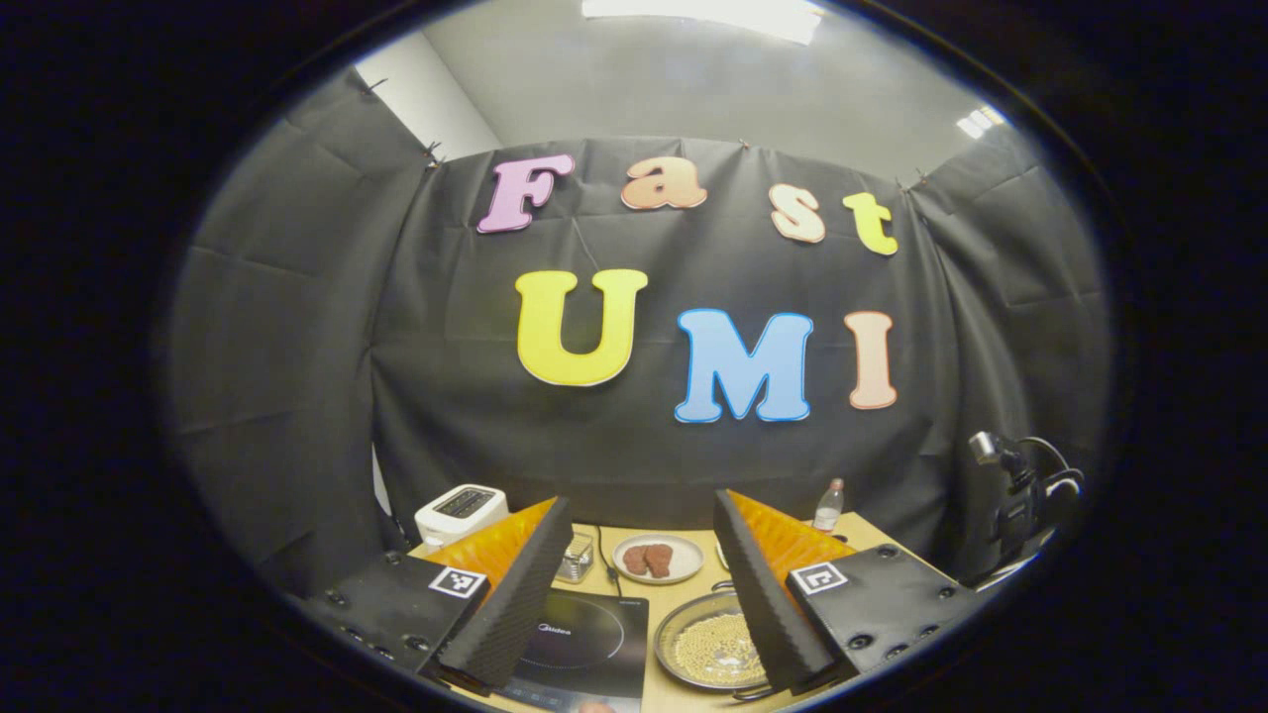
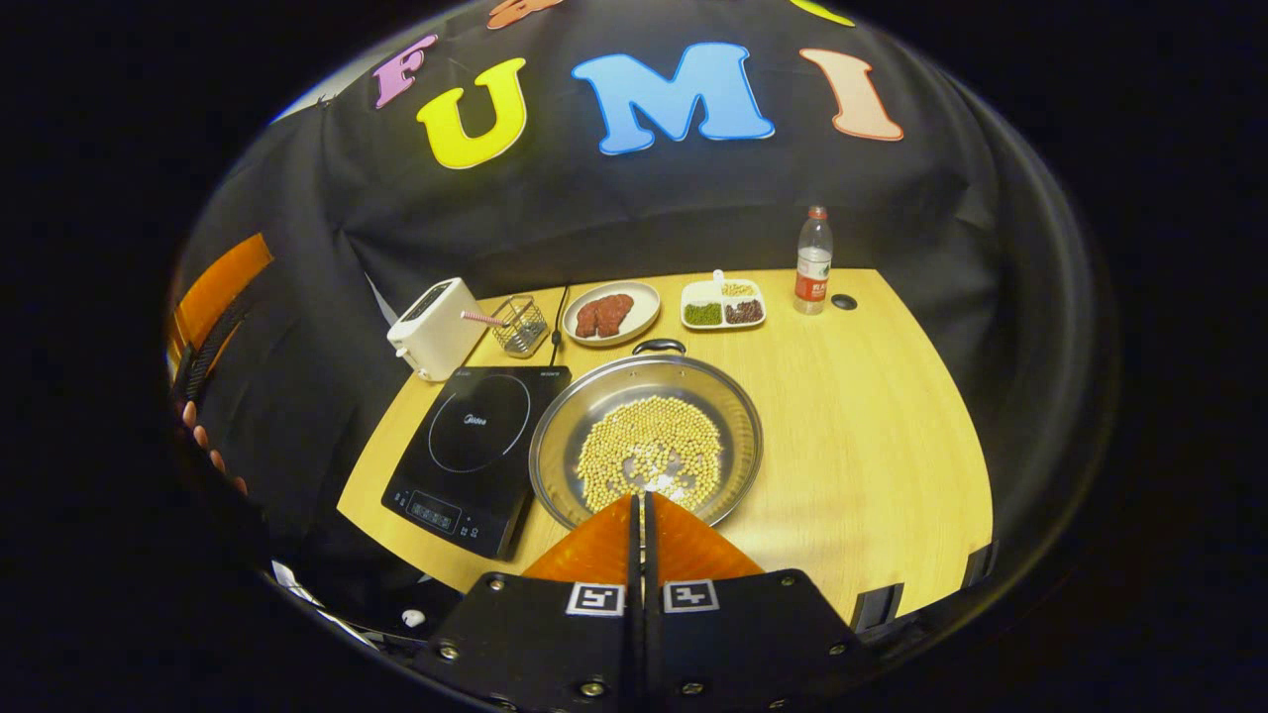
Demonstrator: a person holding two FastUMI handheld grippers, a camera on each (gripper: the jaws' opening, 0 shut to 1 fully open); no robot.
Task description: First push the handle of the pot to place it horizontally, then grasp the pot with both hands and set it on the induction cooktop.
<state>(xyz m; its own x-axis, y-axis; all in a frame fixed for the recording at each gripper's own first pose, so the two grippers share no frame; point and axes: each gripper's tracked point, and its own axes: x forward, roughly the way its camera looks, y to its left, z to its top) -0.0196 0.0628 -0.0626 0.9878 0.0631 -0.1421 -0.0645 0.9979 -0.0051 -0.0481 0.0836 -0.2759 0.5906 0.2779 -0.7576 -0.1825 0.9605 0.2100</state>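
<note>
My right gripper [image 2: 639, 510] has its two fingers pressed together with nothing between them, its tips hovering over the near rim of the round shallow steel pot [image 2: 646, 439] that holds a layer of pale yellow beans [image 2: 649, 451]. The pot's dark loop handle [image 2: 659, 346] sits at its far edge. My left gripper [image 1: 642, 584] is spread wide and holds nothing; between its fingers I see the pot [image 1: 708, 644] low on the right and the flat black induction cooktop [image 1: 584, 644] just to its left.

The pot rests on the light wooden table [image 2: 872, 416], just beside the cooktop [image 2: 475, 446], their edges close. Behind them stand a white toaster [image 2: 433, 327], a small wire basket [image 2: 520, 325], a beige plate with brown meat slices [image 2: 614, 312], a white divided tray of beans [image 2: 723, 304] and a clear plastic bottle [image 2: 813, 259]. At the left edge, fingertips of a hand [image 2: 208, 441] show.
</note>
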